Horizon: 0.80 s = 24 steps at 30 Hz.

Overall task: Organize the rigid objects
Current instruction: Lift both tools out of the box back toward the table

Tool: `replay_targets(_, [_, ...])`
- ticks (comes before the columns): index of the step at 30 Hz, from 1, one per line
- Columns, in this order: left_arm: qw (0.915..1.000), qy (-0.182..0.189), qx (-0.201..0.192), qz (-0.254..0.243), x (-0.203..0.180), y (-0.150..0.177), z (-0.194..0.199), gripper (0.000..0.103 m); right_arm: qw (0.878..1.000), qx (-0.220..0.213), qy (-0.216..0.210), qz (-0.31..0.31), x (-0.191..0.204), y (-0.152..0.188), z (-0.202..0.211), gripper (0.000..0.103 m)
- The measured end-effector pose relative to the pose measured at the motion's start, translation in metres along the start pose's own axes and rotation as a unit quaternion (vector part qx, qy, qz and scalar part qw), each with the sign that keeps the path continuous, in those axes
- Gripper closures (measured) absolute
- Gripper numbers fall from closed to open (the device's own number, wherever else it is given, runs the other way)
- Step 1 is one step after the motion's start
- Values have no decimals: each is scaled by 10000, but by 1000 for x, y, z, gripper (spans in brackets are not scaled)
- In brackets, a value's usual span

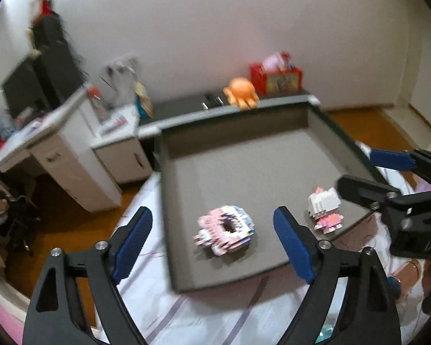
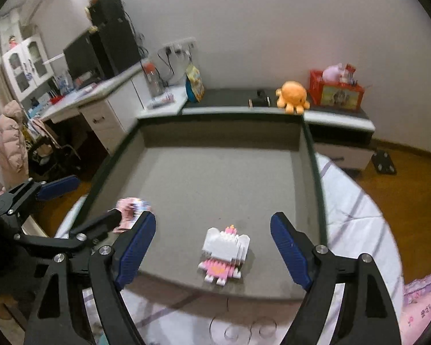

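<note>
A large grey tray (image 1: 244, 155) (image 2: 215, 172) lies on a bed. In it, near the front, sits a pink and blue ring-shaped brick figure (image 1: 226, 229) (image 2: 132, 210) and a white and pink brick cat figure (image 1: 324, 210) (image 2: 225, 254). My left gripper (image 1: 215, 235) is open, its fingers on either side of the ring figure, above it. My right gripper (image 2: 212, 244) is open, its fingers on either side of the cat figure. Each gripper shows in the other's view: the right one (image 1: 388, 178), the left one (image 2: 57, 201).
The bed sheet (image 2: 353, 201) is white with purple lines. Behind the tray a dark bench holds an orange plush octopus (image 2: 291, 95) and a red box (image 2: 336, 89). A white desk (image 2: 100, 97) with a monitor stands at the left. Wooden floor lies around.
</note>
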State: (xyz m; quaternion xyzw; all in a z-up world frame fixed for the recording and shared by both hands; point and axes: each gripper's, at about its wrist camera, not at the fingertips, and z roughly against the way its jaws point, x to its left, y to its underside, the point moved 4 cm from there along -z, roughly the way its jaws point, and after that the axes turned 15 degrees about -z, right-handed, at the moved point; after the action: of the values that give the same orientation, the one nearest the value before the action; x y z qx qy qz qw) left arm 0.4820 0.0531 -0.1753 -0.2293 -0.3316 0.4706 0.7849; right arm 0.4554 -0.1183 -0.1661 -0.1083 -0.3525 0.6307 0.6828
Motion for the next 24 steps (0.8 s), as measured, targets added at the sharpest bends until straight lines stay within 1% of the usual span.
replay_targets(2, [9992, -203, -326, 109, 0, 4, 32, 7, 9995, -295, -18, 95, 5, 4, 29, 19])
replay_targets(5, [9947, -543, -815, 305, -5, 15, 88, 0, 9974, -665, -115, 239, 14, 15, 68, 19])
replay_targets(7, [9919, -615, -1058, 346, -13, 23, 120, 0, 9951, -862, -323, 366, 22, 28, 96, 16])
replay_targets(9, [9892, -592, -1274, 409, -23, 29, 146, 0, 9921, -1040, -512, 488, 28, 45, 120, 12])
replay_targets(11, [9851, -584, -1565, 410, -37, 36, 174, 0, 9881, -1338, -561, 507, 32, 63, 146, 0])
replay_targets(13, [9825, -684, -1694, 374, -48, 42, 193, 0, 9839, -1598, -588, 538, 36, 77, 167, 0])
replay_targets(16, [9787, -820, -1858, 305, -66, 55, 219, 0, 9782, -1919, -508, 612, 37, 100, 195, 0])
replay_targets(19, [9773, -715, -1968, 327, -81, 67, 235, 0, 9737, -2165, -425, 572, 34, 120, 217, 0])
replay_targets(24, [9711, -884, -2165, 477, -98, 84, 260, 0, 9664, -2518, -169, 485, 24, 153, 242, 0])
